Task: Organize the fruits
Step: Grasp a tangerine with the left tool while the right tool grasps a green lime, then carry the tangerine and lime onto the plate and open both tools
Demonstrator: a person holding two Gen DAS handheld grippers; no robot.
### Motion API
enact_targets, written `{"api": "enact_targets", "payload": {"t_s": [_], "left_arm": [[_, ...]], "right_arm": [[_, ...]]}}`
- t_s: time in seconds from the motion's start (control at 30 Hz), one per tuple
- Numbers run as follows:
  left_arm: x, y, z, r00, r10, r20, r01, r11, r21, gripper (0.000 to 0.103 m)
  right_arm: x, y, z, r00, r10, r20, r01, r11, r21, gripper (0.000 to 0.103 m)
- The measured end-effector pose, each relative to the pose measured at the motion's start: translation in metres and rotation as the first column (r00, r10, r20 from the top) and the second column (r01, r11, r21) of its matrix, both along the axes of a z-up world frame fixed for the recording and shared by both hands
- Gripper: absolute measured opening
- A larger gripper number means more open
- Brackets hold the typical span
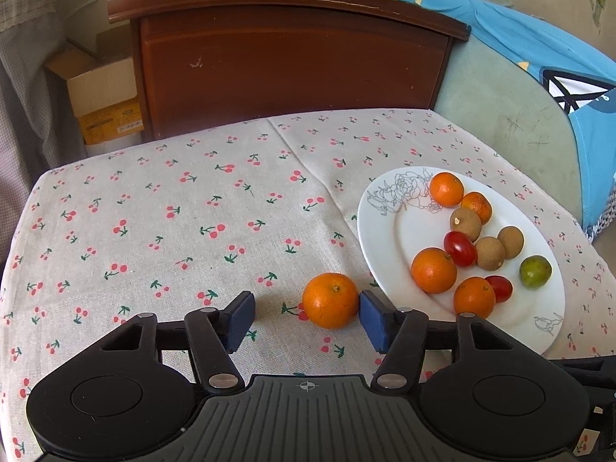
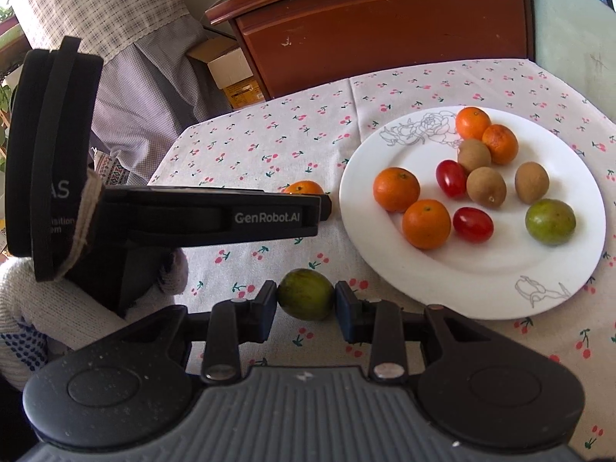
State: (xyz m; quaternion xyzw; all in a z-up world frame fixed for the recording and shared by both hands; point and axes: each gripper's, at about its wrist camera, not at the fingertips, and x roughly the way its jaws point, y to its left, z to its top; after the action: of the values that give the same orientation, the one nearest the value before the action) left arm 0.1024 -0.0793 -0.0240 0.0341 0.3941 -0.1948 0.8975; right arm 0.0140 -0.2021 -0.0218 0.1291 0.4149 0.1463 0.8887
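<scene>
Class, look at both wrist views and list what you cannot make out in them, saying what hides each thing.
1. Right wrist view: most of the loose orange on the cloth, hidden behind the left gripper's body.
2. Left wrist view: the near rim of the white plate, covered by the gripper frame.
3. Right wrist view: whether the right gripper truly pinches the green fruit; both fingers look touching, uncertain.
4. Both views: the red package on the cabinet, cut off by the top edge.
</scene>
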Motion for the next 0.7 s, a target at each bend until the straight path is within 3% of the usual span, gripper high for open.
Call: {"api": "enact_targets", "payload": {"t_s": [0.17,0.7], "left_arm": [[-0.002,-0.003,0.0,0.999,-0.03,0.015,0.03,0.999,-0.016,0.028],[0.007,0.015,0.022,0.998,0.06,0.01,-0.058,0.99,-0.126,0.028]], "right_arm": [[-0.001,0.0,0.001,1.0,0.0,0.002,0.0,1.0,0.001,0.033],[0.0,-0.008,0.013,0.999,-0.015,0.041,0.014,1.0,0.028,0.033]]}}
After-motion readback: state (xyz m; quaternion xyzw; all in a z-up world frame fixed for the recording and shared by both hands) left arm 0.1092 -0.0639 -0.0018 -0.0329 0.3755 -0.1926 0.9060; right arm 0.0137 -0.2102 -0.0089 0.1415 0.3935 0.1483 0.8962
